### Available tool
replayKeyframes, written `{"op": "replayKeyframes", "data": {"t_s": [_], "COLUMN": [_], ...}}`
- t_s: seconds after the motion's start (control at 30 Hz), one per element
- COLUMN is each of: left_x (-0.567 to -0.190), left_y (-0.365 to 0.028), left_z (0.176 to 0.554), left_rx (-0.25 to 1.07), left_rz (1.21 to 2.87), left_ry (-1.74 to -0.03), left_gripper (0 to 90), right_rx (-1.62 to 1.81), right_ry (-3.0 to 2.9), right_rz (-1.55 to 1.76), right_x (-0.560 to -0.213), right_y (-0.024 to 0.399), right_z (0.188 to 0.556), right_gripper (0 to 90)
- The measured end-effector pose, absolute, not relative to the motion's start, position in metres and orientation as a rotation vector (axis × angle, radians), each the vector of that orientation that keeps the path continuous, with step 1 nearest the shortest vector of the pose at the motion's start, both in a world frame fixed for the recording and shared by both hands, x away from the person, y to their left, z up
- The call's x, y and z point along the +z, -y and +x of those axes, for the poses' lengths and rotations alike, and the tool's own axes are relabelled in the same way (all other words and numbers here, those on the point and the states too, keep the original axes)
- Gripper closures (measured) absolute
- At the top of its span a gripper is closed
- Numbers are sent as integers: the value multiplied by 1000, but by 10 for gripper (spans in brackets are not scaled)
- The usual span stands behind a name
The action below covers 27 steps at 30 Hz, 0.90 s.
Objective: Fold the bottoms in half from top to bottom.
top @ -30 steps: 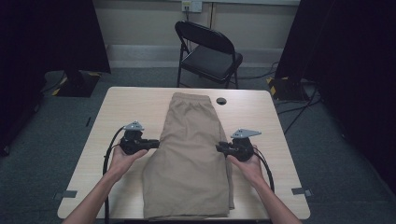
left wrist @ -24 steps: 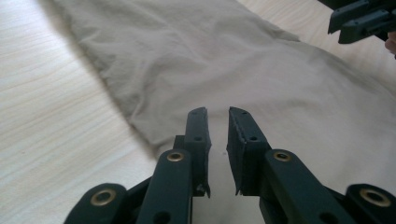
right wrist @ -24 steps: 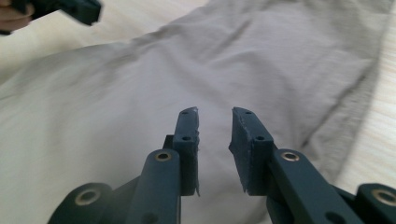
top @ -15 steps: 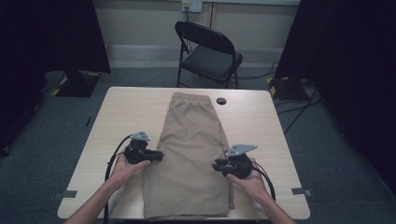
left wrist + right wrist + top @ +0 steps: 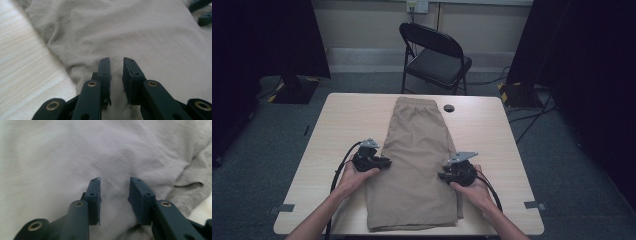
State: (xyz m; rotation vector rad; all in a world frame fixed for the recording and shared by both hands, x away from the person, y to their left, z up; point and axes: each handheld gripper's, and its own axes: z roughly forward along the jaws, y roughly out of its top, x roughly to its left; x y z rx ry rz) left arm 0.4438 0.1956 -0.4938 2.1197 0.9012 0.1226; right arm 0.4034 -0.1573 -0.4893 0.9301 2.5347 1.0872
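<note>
Tan shorts (image 5: 419, 150) lie folded lengthwise on the wooden table (image 5: 347, 115), waistband at the far end. My left gripper (image 5: 388, 162) points in at the shorts' left edge, my right gripper (image 5: 441, 176) at the right edge. In the left gripper view the jaws (image 5: 116, 61) stand a little apart over the cloth (image 5: 125, 32), a low ridge of it between them; they have just been opening. In the right gripper view the jaws (image 5: 115, 181) stand wider, just opened further, with flat cloth (image 5: 75, 152) between them and not pinched.
A black folding chair (image 5: 437, 55) stands behind the table's far edge. A small round black object (image 5: 448, 108) lies on the table by the waistband. The right gripper's jaws (image 5: 200, 10) show in the top right corner of the left gripper view.
Both hands have slid along the shorts' sides toward the near edge of the table, and both grippers have dropped lower onto the cloth.
</note>
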Motion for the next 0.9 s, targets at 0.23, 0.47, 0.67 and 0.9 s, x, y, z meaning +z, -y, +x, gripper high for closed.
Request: {"op": "replayKeyframes", "data": {"t_s": [0.23, 0.47, 0.67, 0.9], "left_x": [-493, -493, -493, -493], "left_y": [-194, -193, -194, -196], "left_z": [441, 441, 442, 442], "left_rx": [143, 143, 134, 123], "left_rz": [2127, 2129, 2124, 2118], "left_ry": [-906, -911, -911, -918], "left_gripper": [750, 732, 732, 730], "right_rx": [1280, 1234, 1183, 1161], "right_ry": [-2655, -2803, -2881, -2908], "right_rz": [737, 625, 549, 483], "right_x": [-465, -473, -479, -486], "right_y": [154, 168, 173, 171], "right_z": [357, 318, 307, 304], "right_gripper": [613, 636, 579, 427]}}
